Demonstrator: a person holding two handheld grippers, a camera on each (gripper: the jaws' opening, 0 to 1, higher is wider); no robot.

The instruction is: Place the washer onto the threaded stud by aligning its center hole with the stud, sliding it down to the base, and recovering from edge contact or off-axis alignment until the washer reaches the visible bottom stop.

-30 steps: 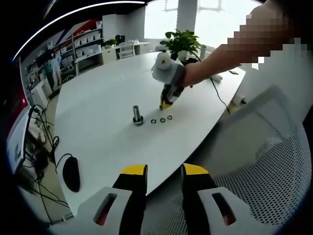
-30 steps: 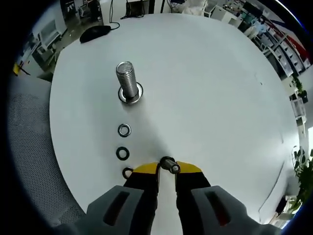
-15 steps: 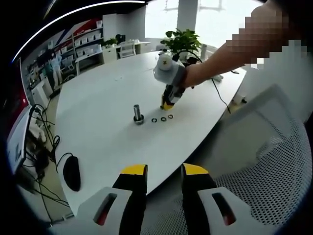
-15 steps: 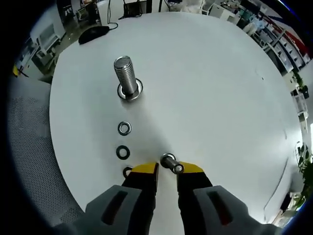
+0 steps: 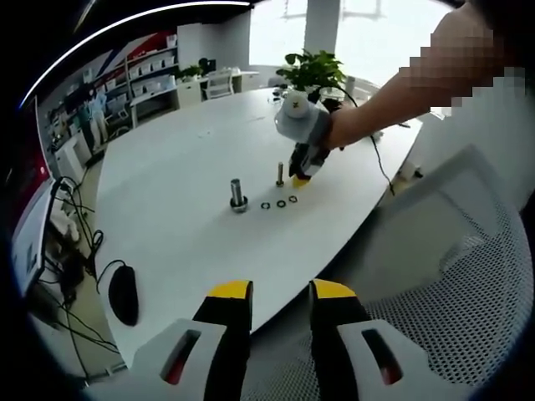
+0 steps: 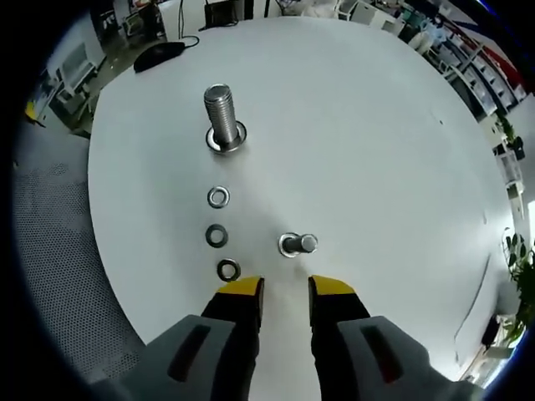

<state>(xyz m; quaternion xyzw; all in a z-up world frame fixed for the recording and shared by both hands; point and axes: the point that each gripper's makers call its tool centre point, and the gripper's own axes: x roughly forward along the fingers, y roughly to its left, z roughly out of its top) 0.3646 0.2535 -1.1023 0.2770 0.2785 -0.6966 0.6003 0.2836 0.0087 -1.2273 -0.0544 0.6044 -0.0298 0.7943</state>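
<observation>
White and bare but for a few small parts, the round-ended table (image 6: 376,125) carries a large threaded stud (image 6: 223,117) standing upright on its base. Three washers (image 6: 217,236) lie flat in a row on the table between that stud and the right gripper (image 6: 285,288), near each other but apart. A smaller stud (image 6: 297,244) stands just ahead of the right gripper, whose yellow-tipped jaws are parted and hold nothing.

The left gripper (image 5: 280,292) hangs off the table edge above a mesh chair (image 5: 468,309), jaws apart and empty. A black mouse (image 5: 122,294) and cables (image 5: 71,251) lie at the table's end. Shelves (image 5: 142,75) and a potted plant (image 5: 313,71) stand beyond, against bright windows.
</observation>
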